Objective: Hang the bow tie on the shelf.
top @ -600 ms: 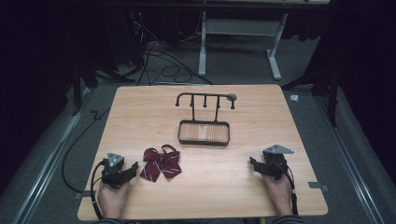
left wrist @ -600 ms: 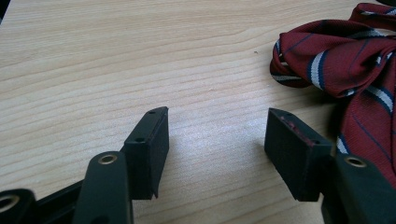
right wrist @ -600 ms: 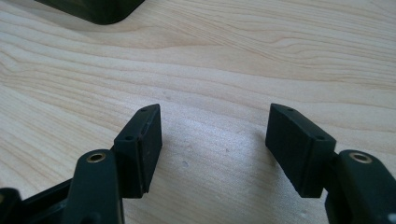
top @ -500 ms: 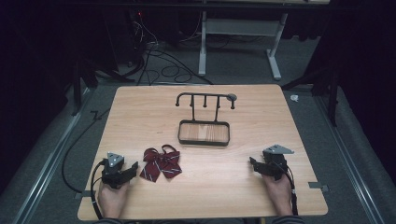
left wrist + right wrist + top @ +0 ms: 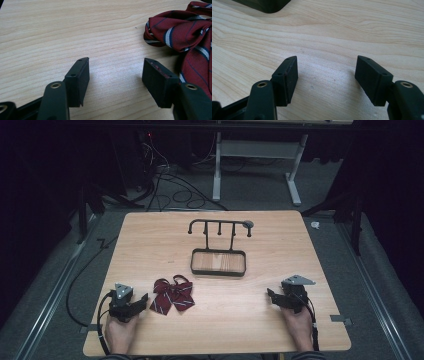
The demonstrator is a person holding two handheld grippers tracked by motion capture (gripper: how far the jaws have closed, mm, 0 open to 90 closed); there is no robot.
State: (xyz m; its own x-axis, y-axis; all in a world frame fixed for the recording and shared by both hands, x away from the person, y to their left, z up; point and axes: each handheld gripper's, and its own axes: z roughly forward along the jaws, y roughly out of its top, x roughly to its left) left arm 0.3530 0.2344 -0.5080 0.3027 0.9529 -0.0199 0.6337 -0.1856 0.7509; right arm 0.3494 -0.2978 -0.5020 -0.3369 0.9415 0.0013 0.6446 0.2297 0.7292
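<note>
Between the jaws of the left gripper [image 5: 113, 75]: bare wood only. Jaws stand wide apart, holding nothing, low over the table [image 5: 150, 235]. Right gripper [image 5: 327, 75]: same state, jaws spread wide, empty, bare wood grain between them.

In the left gripper view the bow tie [image 5: 185, 37] lies at about 2 o'clock from the jaws, its near lobe just beside the right-hand jaw; whether they touch cannot be told. In the high view the left gripper [image 5: 141, 301] sits at the table's 7 o'clock, the bow tie [image 5: 173, 294] just to its 3 o'clock side, flat on the wood. The right gripper [image 5: 271, 296] rests at 5 o'clock, well apart from the tie.

Handling, judged: dark red striped fabric, light, soft, will fold and sag when lifted; not fragile, not slippery. The centre knot looks the firmest hold; a pinch on one lobe would let the rest droop. The neck band loops at the tie's far side.

Beyond the tie, at table centre, a black stand [image 5: 219, 247] with a tray base and a bar of hooks; its corner shows at 11 o'clock in the right gripper view.
</note>
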